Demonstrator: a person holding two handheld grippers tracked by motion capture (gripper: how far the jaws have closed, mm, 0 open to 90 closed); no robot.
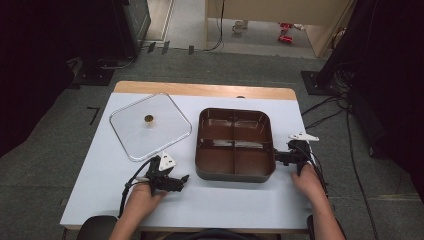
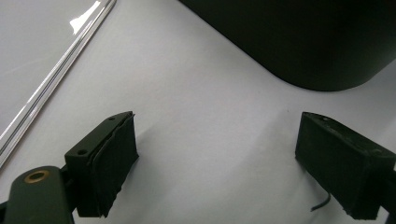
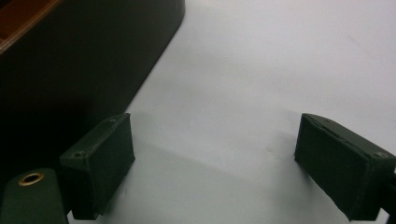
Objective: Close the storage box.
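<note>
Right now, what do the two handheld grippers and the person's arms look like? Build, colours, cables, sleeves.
Both are black two-jaw units. The left gripper and right gripper each carry a pale three-cornered plate on top and trail a black cable. Up close, the pads are thick, dark rectangular blocks, with a brass-coloured eyelet at the base of one jaw. The forearms are bare; no sleeves or gloves can be seen.

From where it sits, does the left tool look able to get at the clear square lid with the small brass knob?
Probably yes. The left tool lies open on the pale table, just off the clear square lid's near corner, with bare tabletop between them. The brown divided tray lies to the other side.
</note>
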